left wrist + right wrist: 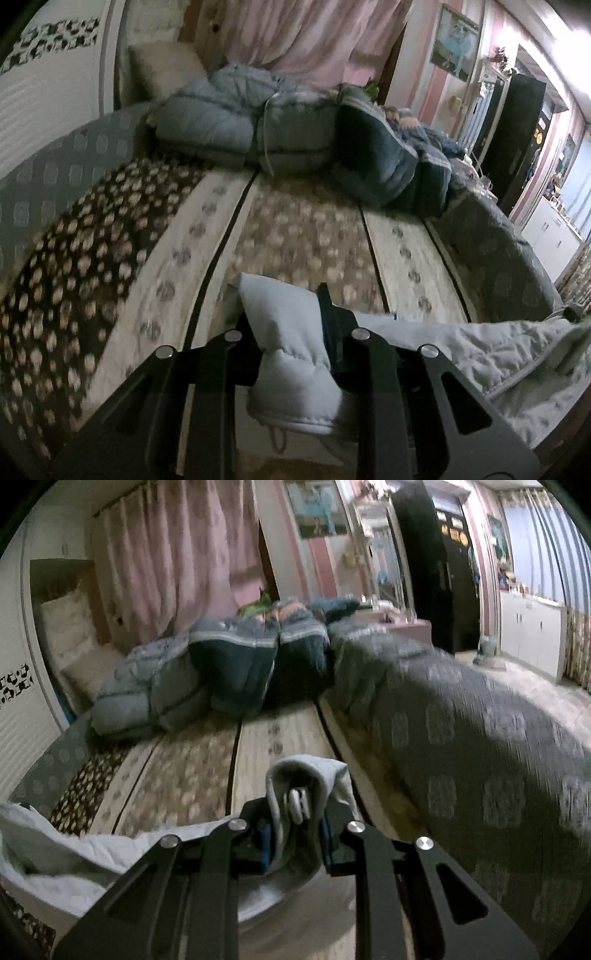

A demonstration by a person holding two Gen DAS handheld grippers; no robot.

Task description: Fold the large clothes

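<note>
A pale grey quilted padded garment [480, 354] hangs between my two grippers above the bed. My left gripper [291, 332] is shut on one bunched corner of it [291, 369], with a hem and a loop hanging below. The cloth stretches off to the right. In the right wrist view my right gripper [295, 812] is shut on another folded corner [306, 775] with a white toggle [297, 803] showing. The rest of the garment [55, 860] trails to the left.
The bed has a paw-print patterned blanket [295, 229] with dark stripes. Folded blue and dark quilts [258, 125] lie at its far end, with a pillow [162, 66]. A grey bedspread [461, 720] drops to the floor on the right. Pink curtains [177, 561] hang behind.
</note>
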